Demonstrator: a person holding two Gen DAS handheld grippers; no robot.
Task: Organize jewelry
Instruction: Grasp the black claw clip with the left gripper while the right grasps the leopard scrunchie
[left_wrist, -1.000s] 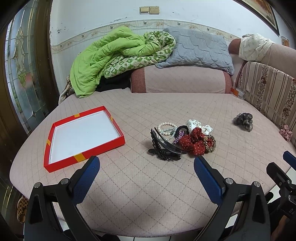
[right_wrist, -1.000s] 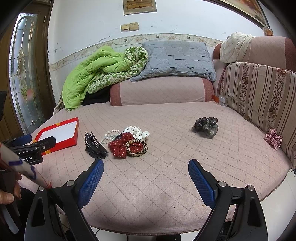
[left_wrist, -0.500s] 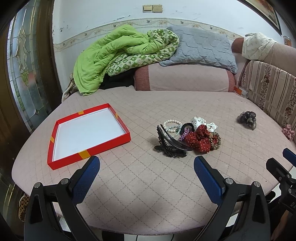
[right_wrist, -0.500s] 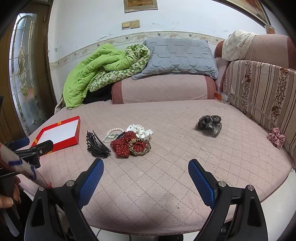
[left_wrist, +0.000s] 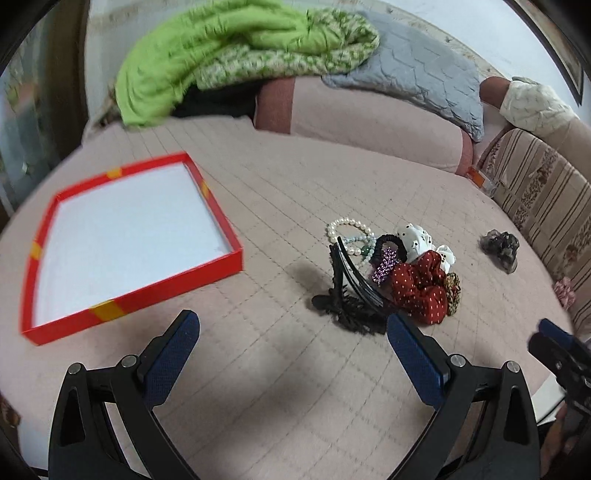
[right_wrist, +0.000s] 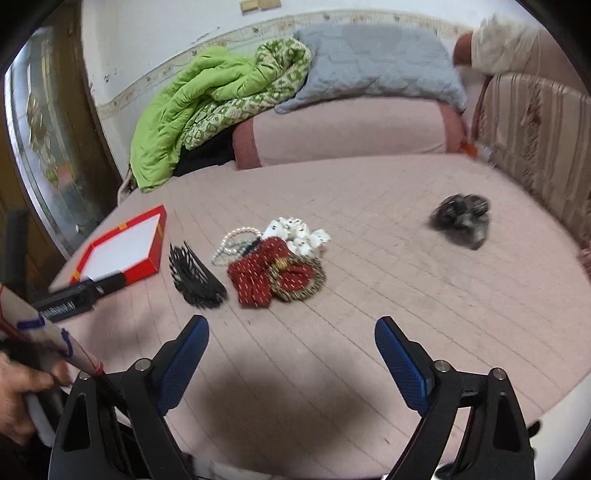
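A pile of accessories lies mid-bed: a black hair claw (left_wrist: 347, 295) (right_wrist: 195, 277), a pearl bracelet (left_wrist: 347, 229) (right_wrist: 236, 240), a red dotted scrunchie (left_wrist: 417, 284) (right_wrist: 258, 277), a leopard-print hair tie (right_wrist: 299, 277), a white dotted scrunchie (left_wrist: 417, 236) (right_wrist: 299, 232) and a purple clip (left_wrist: 386, 264). An empty red tray (left_wrist: 147, 291) (right_wrist: 147, 266) lies to the left. My left gripper (left_wrist: 291, 354) is open, low over the bed just before the claw. My right gripper (right_wrist: 291, 354) is open and empty, short of the pile.
A dark grey scrunchie (left_wrist: 500, 247) (right_wrist: 461, 218) lies apart to the right, a pink one (left_wrist: 563, 291) by the striped sofa back (left_wrist: 546, 192). A green blanket (left_wrist: 221, 48) and grey pillow (left_wrist: 417, 74) sit on the bolster at the back.
Both grippers have moved forward and down toward the pile, which now looks larger and nearer. Both stay open. Nothing on the bed has moved.
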